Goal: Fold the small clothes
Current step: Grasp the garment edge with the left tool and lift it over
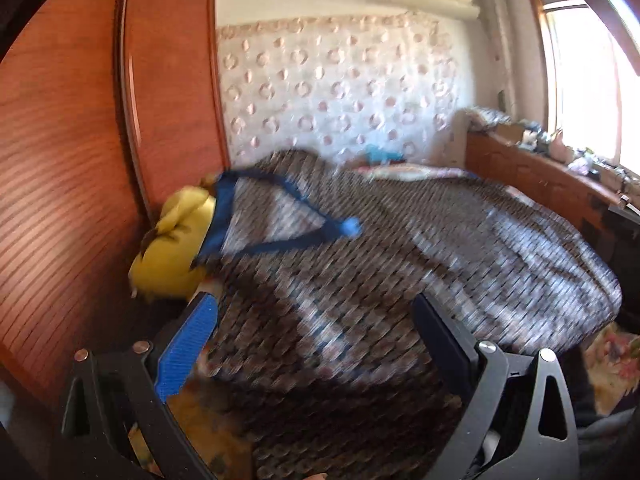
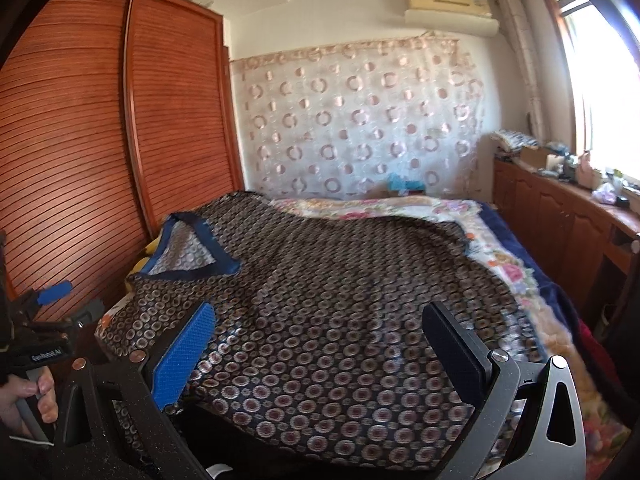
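Bright window [image 2: 600, 80] glare at right; left wrist view motion-blurred.

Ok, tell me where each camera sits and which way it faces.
Left wrist: sits on the left gripper, looks forward across the patterned garment on the bed toward the curtain; its own two open fingers show.
Right wrist: sits on the right gripper, looks the same way over the garment; its open fingers show, plus the left gripper and hand at the left edge.
Shared: garment, wardrobe, curtain, window.
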A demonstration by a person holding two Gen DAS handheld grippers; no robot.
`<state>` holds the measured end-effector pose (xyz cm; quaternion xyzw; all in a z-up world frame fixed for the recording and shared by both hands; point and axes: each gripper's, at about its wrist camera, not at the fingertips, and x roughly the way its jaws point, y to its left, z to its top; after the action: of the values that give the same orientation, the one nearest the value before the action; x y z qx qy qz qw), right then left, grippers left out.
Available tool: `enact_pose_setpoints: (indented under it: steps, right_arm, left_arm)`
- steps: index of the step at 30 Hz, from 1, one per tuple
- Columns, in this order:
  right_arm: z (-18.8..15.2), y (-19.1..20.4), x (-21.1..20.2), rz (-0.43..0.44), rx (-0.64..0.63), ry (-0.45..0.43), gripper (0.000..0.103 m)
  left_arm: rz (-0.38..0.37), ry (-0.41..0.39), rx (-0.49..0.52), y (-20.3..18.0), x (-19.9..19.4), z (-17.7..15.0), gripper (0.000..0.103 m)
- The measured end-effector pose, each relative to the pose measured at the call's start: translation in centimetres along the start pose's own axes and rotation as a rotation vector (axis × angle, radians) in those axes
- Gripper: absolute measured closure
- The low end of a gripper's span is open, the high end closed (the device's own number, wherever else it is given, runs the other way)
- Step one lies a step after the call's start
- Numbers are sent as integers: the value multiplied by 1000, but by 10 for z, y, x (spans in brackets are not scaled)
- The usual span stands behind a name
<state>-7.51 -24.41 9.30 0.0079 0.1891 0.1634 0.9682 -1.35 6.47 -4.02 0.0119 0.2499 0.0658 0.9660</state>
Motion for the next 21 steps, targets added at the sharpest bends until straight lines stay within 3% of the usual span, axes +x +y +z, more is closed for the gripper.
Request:
enact_pose_setpoints:
  steps: [10,17,21]
  right_arm:
    - [-2,3,29,79,-16,66,0]
    - [-2,-1,27,76,-13,60,0]
    - [-2,3,23,74,-14,45,0]
  left_arm:
    - [33,160,-84,45,37,-69,5]
    - [-12,301,-157,47,58,-109,23]
    - [-26,360,-189,48,67,-126,24]
